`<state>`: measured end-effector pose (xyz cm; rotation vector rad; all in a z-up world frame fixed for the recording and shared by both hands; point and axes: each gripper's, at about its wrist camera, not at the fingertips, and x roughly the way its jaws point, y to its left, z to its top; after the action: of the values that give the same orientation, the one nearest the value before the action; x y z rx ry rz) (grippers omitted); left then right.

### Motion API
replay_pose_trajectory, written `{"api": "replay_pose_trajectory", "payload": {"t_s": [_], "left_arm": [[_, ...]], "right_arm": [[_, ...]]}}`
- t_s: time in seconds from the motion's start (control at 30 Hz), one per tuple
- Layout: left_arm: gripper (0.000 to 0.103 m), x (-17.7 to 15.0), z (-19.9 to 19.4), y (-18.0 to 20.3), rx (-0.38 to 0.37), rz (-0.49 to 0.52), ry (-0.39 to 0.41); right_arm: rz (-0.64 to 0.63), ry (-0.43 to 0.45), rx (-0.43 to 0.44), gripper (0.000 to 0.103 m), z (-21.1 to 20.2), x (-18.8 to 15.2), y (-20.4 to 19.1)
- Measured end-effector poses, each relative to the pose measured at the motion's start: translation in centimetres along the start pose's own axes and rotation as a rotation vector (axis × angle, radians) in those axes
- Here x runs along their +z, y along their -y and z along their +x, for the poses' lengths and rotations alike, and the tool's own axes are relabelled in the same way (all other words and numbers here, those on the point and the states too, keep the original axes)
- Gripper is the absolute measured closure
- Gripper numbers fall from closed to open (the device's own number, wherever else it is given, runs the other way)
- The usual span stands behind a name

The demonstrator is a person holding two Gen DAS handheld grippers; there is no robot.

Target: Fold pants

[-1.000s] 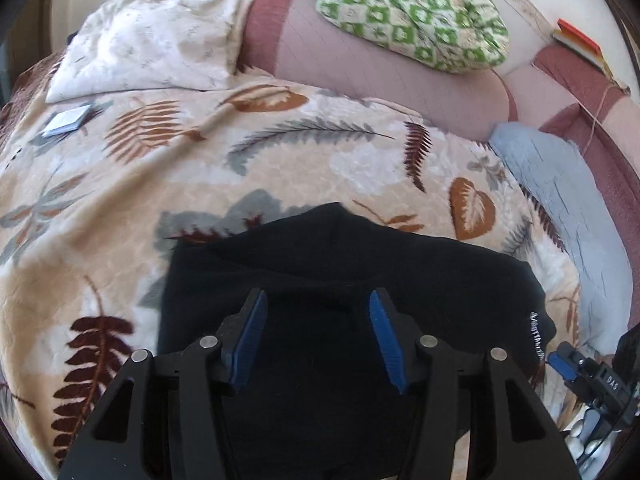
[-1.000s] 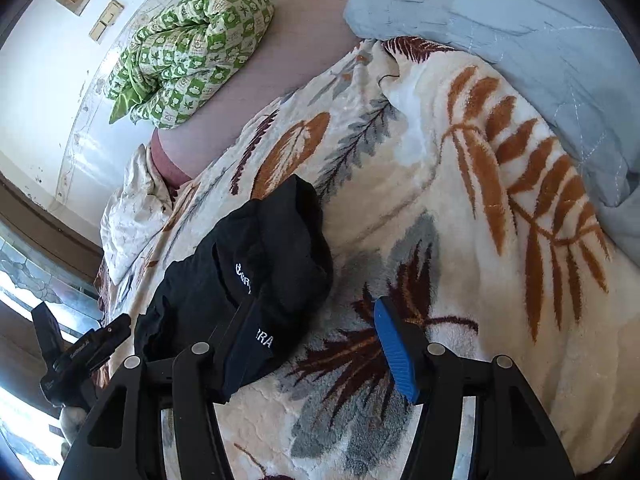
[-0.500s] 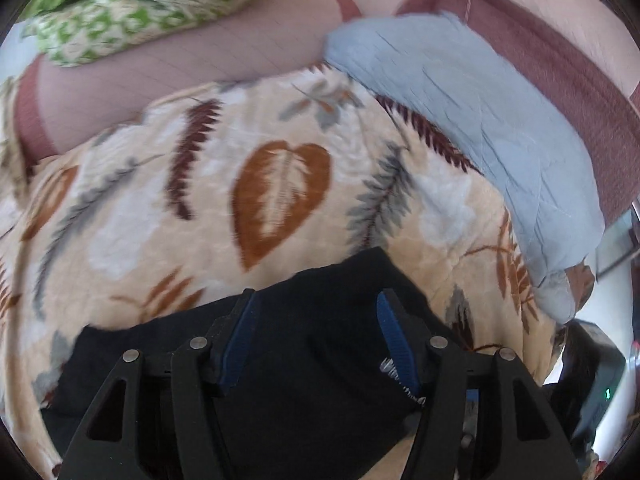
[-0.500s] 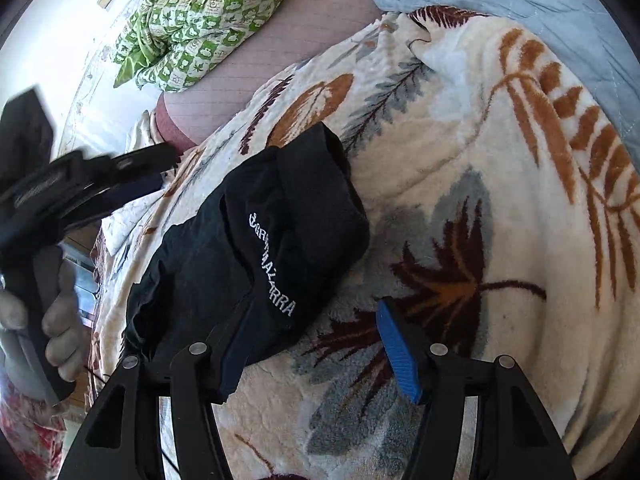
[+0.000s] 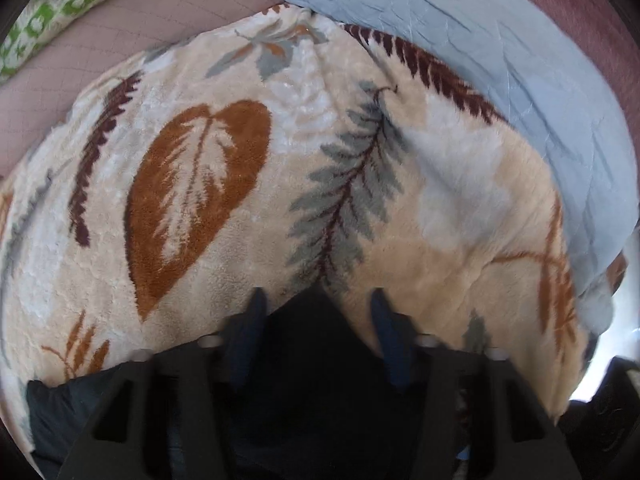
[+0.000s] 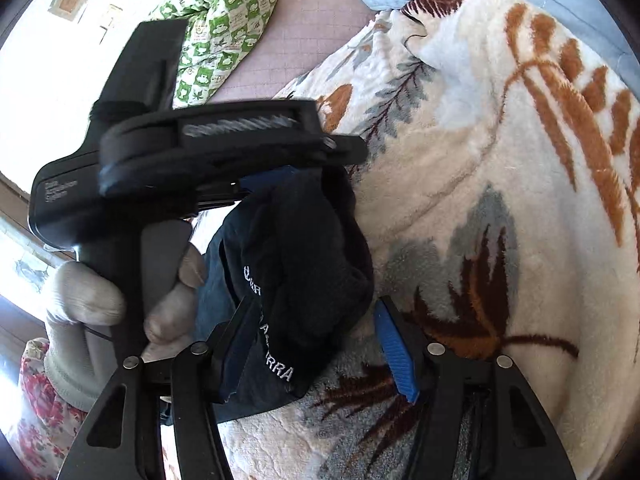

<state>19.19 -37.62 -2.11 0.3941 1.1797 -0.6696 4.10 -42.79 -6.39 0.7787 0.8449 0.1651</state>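
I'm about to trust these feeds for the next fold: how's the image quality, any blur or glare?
Left wrist view: the left gripper is dark and motion-smeared over the black pants; the leaf blanket is soft; glare at the right edge. Right wrist view: sharper, right gripper crisp, lettering partly readable; the other gripper is smeared; the window on the left is blown out.

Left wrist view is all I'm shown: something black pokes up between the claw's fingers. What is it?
Observer: Black pants, bunched on the leaf blanket. White lettering runs along one edge.
Visitor: Who holds this claw?
Observer: A hand in a grey glove grips the handle of the left claw, which is above the pants.
Visitor: And the other claw?
Observer: The right claw is open, with the pants' lettered edge between its fingers.
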Motion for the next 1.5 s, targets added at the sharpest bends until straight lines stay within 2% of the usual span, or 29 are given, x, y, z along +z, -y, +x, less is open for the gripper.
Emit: {"api": "replay_pose_trajectory", "payload": {"t_s": [0.03,0.07,0.13,0.27,0.43,0.67,0.83,1.0,1.2,1.3,1.37,1.47,1.5], "left_arm": [[0.081,-0.3,-0.1,0.2,0.027,0.023,0.003],[0.085,-0.6,-0.5,0.4,0.021,0.039,0.017],[0.087,-1.3,-1.8,0.1,-0.002,0.035,0.046],[0.088,-2.8,-5.2,-1.2,-0.059,-0.014,0.115],[0.088,-5.8,-10.1,-5.0,-0.135,-0.115,0.211],[0.088,-12.0,-15.5,-15.3,-0.245,-0.377,0.331],[0.088,-17.1,-16.5,-21.3,-0.241,-0.512,0.38],[0.089,-21.5,-16.7,-26.4,-0.255,-0.639,0.418],[0.089,-24.8,-15.8,-29.7,-0.273,-0.736,0.443],[0.081,-26.6,-14.9,-31.0,-0.263,-0.804,0.429],[0.057,-27.7,-14.6,-32.1,-0.264,-0.865,0.412],[0.051,-30.0,-15.6,-33.5,-0.287,-0.959,0.455],[0.05,-30.9,-16.3,-33.8,-0.278,-0.985,0.488]], "right_arm": [[-0.008,-0.007,0.011,0.064,0.0,-0.1,-0.1],[-0.008,-0.016,0.02,0.069,0.1,-0.1,-0.2],[-0.02,-0.011,0.023,0.075,-0.1,-0.2,-0.5],[-0.12,0.007,0.046,0.078,-1.3,-0.6,-3.2],[-0.269,-0.007,0.08,0.079,-2.5,-1.6,-8.0],[-0.408,-0.112,0.165,0.079,0.1,-2.6,-16.6],[-0.549,-0.197,0.168,0.079,3.6,-5.2,-22.8],[-0.629,-0.273,0.149,0.079,7.6,-7.7,-25.7],[-0.697,-0.344,0.125,0.079,12.1,-9.6,-29.0],[-0.741,-0.372,0.097,0.078,13.7,-10.6,-29.8],[-0.763,-0.387,0.088,0.074,14.0,-11.7,-29.6],[-0.76,-0.404,0.099,0.063,14.5,-12.1,-29.3],[-0.758,-0.406,0.117,0.055,14.4,-12.2,-29.3]]}}
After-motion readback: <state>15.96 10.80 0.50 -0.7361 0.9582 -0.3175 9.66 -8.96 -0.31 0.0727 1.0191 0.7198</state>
